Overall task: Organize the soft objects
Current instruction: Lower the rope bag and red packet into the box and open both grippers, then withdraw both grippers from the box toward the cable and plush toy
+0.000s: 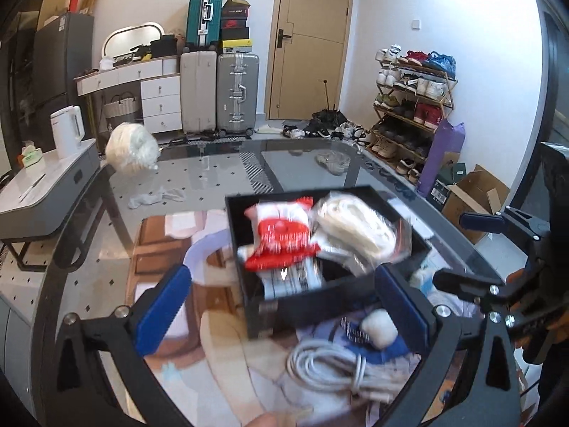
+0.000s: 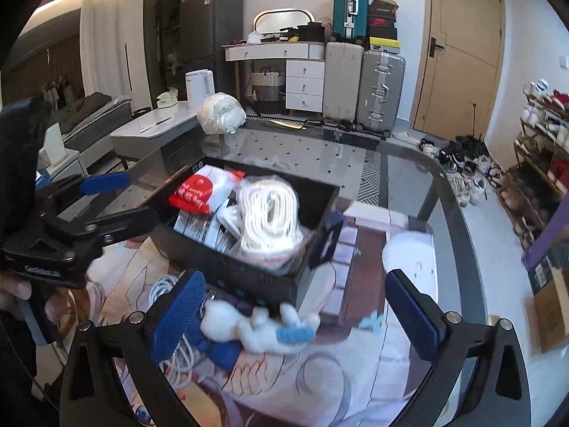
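A black box [image 1: 313, 306] [image 2: 249, 274] stands on the glass table and holds a red and white packet [image 1: 281, 238] [image 2: 199, 188] and a bagged white roll [image 1: 355, 227] [image 2: 266, 213]. My left gripper [image 1: 281, 306] is open, its blue pads either side of the box's near wall. My right gripper [image 2: 298, 306] is open just above a small white plush toy [image 2: 259, 327] [image 1: 378, 327] that lies on the printed mat in front of the box. A coiled white cable [image 1: 334, 366] [image 2: 170, 291] lies beside the toy.
A large white wrapped bundle [image 1: 131, 149] [image 2: 220, 112] sits at the table's far left corner. The printed mat [image 2: 320, 384] covers the near part of the table. A grey side table with a kettle [image 1: 67, 135] stands left; a shoe rack [image 1: 412, 106] stands right.
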A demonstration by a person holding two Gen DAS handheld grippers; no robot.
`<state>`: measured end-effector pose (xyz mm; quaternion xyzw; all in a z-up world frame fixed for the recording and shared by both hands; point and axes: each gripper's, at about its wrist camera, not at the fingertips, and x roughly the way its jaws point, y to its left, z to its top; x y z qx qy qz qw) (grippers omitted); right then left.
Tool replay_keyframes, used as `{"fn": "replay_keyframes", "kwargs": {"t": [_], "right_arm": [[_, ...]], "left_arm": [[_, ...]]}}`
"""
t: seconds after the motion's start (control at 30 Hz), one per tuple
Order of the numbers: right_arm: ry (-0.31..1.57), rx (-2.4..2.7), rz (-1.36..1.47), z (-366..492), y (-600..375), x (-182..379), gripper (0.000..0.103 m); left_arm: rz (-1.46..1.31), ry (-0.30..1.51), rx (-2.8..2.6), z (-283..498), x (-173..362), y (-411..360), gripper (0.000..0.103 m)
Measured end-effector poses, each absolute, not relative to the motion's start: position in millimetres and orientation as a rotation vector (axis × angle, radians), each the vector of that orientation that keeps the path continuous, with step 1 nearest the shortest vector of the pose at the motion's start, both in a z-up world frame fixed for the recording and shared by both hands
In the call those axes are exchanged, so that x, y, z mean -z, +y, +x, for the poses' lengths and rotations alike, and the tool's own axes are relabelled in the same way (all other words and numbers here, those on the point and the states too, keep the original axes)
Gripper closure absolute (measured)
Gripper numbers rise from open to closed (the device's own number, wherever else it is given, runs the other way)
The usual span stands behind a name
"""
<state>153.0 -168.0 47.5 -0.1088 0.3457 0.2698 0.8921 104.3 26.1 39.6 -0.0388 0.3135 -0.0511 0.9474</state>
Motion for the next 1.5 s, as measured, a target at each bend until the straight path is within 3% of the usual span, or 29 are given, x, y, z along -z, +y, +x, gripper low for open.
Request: {"fn": "replay_keyframes", "kwargs": {"t": [0.43, 1.17, 1.5], "right_arm": [[0.745, -0.596, -0.177, 129, -180, -34, 0.000], [0.767, -0.561, -0.185, 125, -199, -28, 0.000], [0.818, -0.561, -0.169, 132, -198, -14, 0.000]], "left_arm": [[-0.079, 0.698, 0.117, 63, -14, 6, 0.000], [-0.060, 0.806, 0.168, 64, 9, -40, 0.000], [-0.060, 0.832, 0.150, 59, 16, -15, 0.000]]}}
